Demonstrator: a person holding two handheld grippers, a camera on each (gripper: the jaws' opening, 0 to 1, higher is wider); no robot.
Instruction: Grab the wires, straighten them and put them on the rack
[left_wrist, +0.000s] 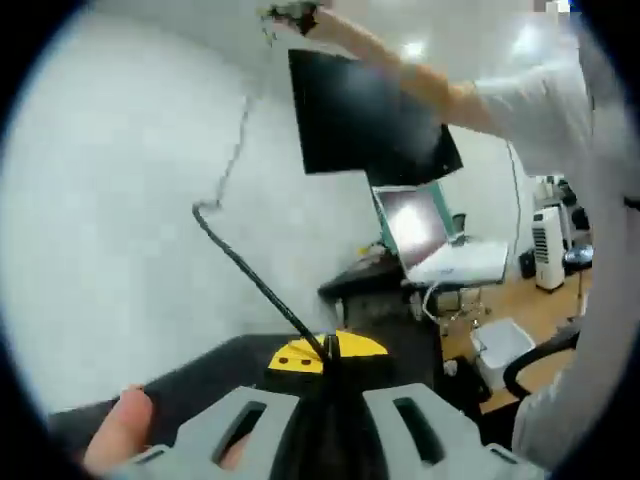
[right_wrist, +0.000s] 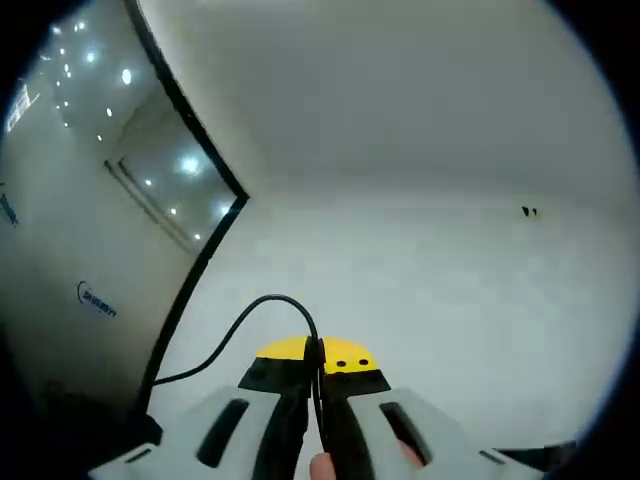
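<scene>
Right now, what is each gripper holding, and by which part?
Both grip one black wire: left gripper and right gripper each pinch it between yellow-tipped fingers, apparently near opposite ends.

An office: an open laptop (left_wrist: 425, 232) on a desk (left_wrist: 365, 275), office chair (left_wrist: 540, 362), wall screen (left_wrist: 365, 120).

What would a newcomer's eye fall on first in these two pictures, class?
In the left gripper view, a black wire rises taut from the shut left gripper toward the person's raised arm. In the right gripper view, the right gripper pinches the wire, which loops off leftward before a white wall.
</scene>
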